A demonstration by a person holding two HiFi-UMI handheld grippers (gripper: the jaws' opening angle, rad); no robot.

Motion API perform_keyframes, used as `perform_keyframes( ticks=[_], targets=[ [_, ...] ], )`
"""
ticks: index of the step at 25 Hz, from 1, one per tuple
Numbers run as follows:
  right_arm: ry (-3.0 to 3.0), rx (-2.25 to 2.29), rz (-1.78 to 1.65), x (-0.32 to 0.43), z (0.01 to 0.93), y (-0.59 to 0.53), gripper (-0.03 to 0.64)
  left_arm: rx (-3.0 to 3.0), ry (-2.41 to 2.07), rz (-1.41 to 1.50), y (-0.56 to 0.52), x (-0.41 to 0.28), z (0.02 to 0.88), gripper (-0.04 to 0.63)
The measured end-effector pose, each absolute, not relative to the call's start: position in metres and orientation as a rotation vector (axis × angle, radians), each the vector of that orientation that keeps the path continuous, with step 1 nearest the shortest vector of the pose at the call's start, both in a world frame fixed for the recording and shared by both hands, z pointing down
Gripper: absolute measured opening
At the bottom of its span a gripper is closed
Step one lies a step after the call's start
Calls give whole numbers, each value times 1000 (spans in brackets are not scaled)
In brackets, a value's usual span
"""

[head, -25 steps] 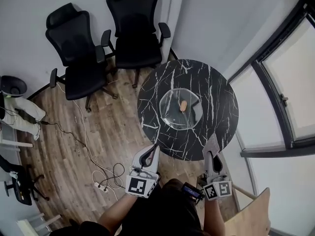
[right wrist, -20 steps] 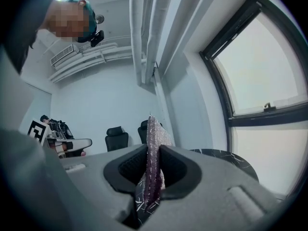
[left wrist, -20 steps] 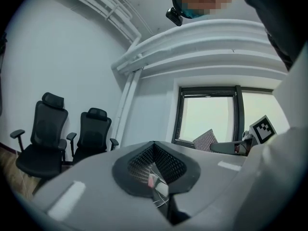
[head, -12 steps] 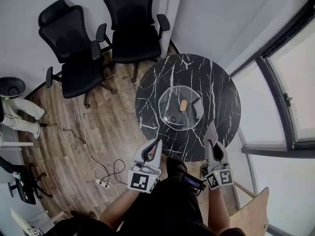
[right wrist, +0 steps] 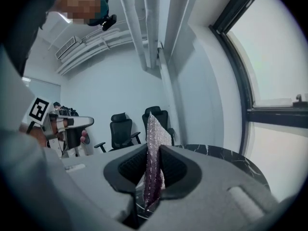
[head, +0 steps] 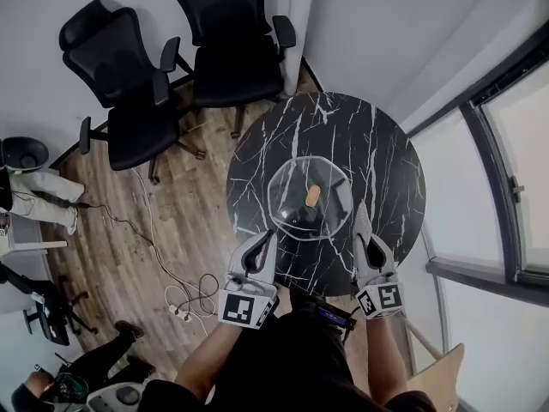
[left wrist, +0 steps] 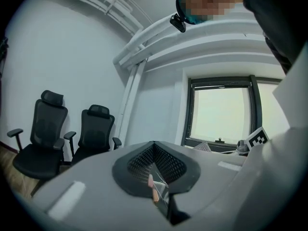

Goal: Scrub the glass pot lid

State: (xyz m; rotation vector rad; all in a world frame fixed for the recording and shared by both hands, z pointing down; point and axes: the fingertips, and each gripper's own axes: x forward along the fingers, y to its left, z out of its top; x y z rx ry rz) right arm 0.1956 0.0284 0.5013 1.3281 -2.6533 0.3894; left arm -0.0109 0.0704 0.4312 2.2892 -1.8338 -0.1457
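The glass pot lid point(head: 292, 187) lies flat in the middle of the round black marble table point(head: 386, 157), its wooden knob point(head: 313, 196) pointing up. My left gripper point(head: 268, 237) hovers at the table's near edge, shut and empty. In the left gripper view the shut left gripper point(left wrist: 154, 147) leaves a slit below its tips, and the knob point(left wrist: 155, 192) shows through it. My right gripper point(head: 361, 223) is over the near right of the table, short of the lid. It is shut on a sparkly purple scrub pad point(right wrist: 155, 134) that sticks up past the fingertips.
Two black office chairs point(head: 120, 75) point(head: 227, 33) stand on the wooden floor beyond the table's left side. A power strip with cables point(head: 176, 303) lies on the floor at the left. A window point(head: 515, 144) runs along the right. A person point(head: 86, 376) crouches at the bottom left.
Both grippers have moved forward toward the table, their tips now over its near edge. The table and lid sit closer and lower in view. Both jaws stay as they were.
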Motion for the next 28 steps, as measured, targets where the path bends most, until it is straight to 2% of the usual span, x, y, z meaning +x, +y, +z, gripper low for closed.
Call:
perform_keyframes(
  ticks=[14, 28],
  targets=[
    [-2564, 856, 169, 170, 606, -79, 69, 2203, -1878, -47, 13, 3, 469, 3],
    [-2366, 387, -133, 125, 712, -141, 67, 2058, -1976, -2, 5, 7, 493, 3]
  ],
)
